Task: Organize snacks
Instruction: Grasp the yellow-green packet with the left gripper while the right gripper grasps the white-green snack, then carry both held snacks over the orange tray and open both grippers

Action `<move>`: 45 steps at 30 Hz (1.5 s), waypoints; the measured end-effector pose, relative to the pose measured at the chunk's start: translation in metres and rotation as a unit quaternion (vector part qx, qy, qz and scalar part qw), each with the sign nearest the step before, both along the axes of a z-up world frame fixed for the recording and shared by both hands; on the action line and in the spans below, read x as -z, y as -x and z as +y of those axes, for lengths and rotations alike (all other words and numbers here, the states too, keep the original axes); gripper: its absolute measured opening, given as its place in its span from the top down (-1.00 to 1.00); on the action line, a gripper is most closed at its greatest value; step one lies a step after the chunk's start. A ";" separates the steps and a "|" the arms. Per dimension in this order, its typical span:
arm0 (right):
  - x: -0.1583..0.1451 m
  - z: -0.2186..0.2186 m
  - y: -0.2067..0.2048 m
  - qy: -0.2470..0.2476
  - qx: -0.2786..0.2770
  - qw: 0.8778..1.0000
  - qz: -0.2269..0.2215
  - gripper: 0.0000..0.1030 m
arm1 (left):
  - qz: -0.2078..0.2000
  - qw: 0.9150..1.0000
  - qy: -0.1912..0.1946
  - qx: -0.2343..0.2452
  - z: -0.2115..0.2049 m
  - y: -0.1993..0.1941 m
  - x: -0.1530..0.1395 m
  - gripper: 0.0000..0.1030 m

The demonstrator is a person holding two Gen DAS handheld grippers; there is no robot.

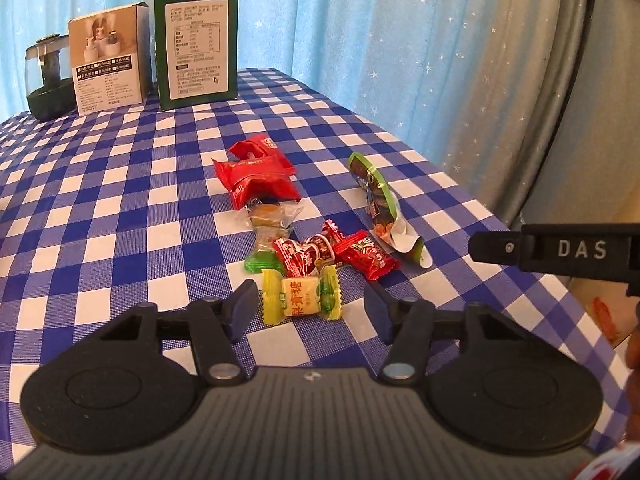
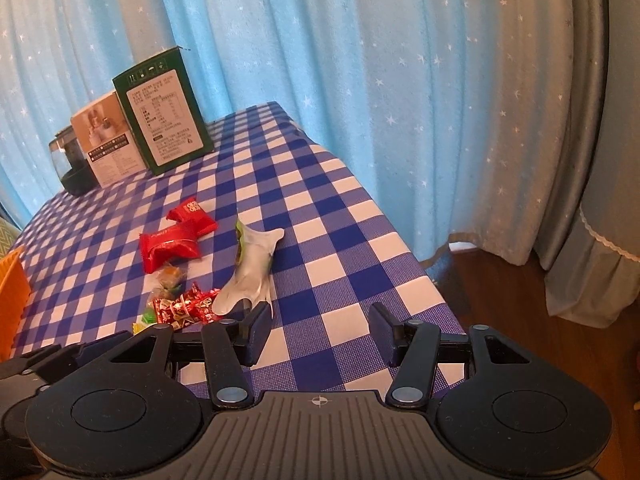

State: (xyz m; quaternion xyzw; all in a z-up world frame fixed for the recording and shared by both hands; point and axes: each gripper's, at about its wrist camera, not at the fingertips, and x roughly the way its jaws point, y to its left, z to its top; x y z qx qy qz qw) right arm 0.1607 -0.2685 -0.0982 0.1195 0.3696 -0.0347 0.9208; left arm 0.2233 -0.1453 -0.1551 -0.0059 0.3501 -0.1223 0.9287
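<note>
Reading "DAS" on the right tongs, both these and the left tongs hang spread, pinching nothing.

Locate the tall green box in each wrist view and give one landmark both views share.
Left wrist view: the tall green box stands upper left of centre, at the table's far end, right of the beige box.
Right wrist view: the tall green box sits upper left, tilted by the lens.
Shared landmark: the red snack packets on the checked tablecloth.
</note>
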 end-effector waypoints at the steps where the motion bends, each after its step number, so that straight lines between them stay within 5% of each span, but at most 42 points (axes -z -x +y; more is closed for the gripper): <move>1: 0.000 0.001 -0.001 0.001 -0.001 1.000 0.001 -0.06 | 0.005 1.000 0.000 -0.003 0.000 -0.002 0.002 0.18; 7: 0.004 0.006 -0.006 0.003 -0.011 1.000 0.002 -0.06 | -0.001 1.000 -0.005 -0.003 0.011 0.001 -0.002 0.53; 10: 0.004 0.009 -0.012 0.003 -0.024 1.000 -0.001 -0.06 | 0.005 1.000 -0.005 -0.008 0.023 0.002 -0.006 0.56; 24: 0.019 0.024 -0.074 -0.037 -0.049 0.998 0.001 -0.04 | 0.010 0.999 0.007 -0.041 0.071 0.005 -0.011 0.58; 28: 0.027 0.030 -0.087 -0.019 -0.059 0.998 0.016 0.32 | 0.012 0.999 0.013 -0.042 0.075 0.006 -0.011 0.58; 36: 0.030 0.044 -0.086 0.039 -0.069 0.997 0.017 0.48 | 0.010 0.999 0.020 -0.045 0.077 0.010 -0.013 0.58; 45: 0.004 0.046 -0.059 0.030 -0.054 0.998 -0.022 0.49 | 0.004 0.999 0.022 -0.047 0.084 0.025 -0.022 0.58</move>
